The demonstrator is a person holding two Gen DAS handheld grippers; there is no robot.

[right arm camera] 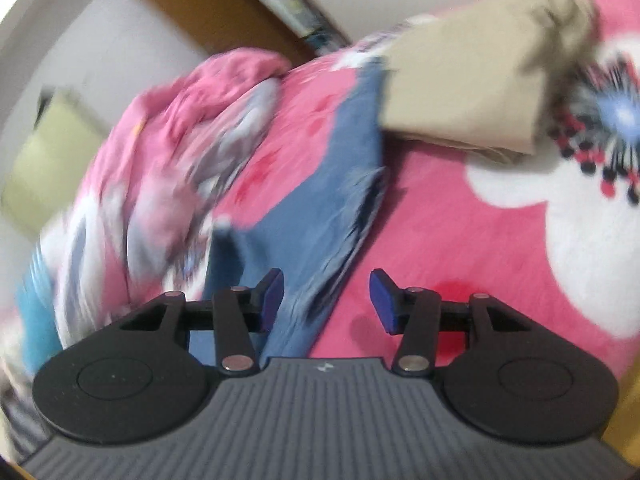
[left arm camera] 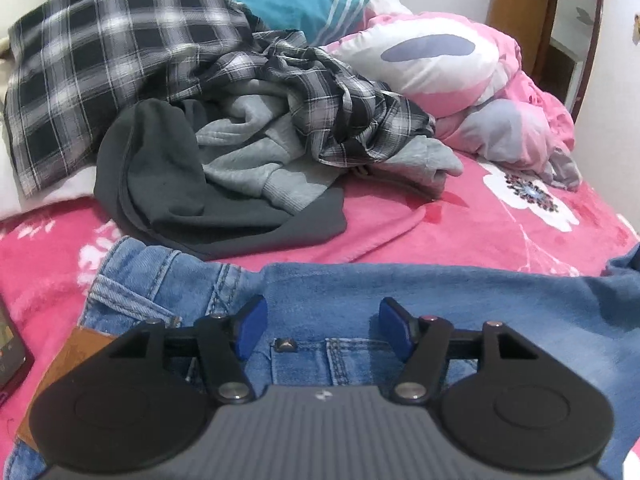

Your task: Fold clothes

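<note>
Jeans (left arm camera: 400, 292) lie flat across lower frame, waistband under left gripper (left arm camera: 323, 322), jaws apart, likely lining up a grab; right gripper (right arm camera: 326, 300) jaws apart over leg end, view blurred; unfolded pile (left arm camera: 224, 140) upper left, folded beige garment (right arm camera: 472, 92) upper right.

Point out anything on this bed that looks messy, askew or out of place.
The clothes pile behind the jeans is the mess: a plaid shirt, grey sweatshirt and dark garment lie tangled and unfolded. The khaki garment looks folded, though that view is blurred.
</note>
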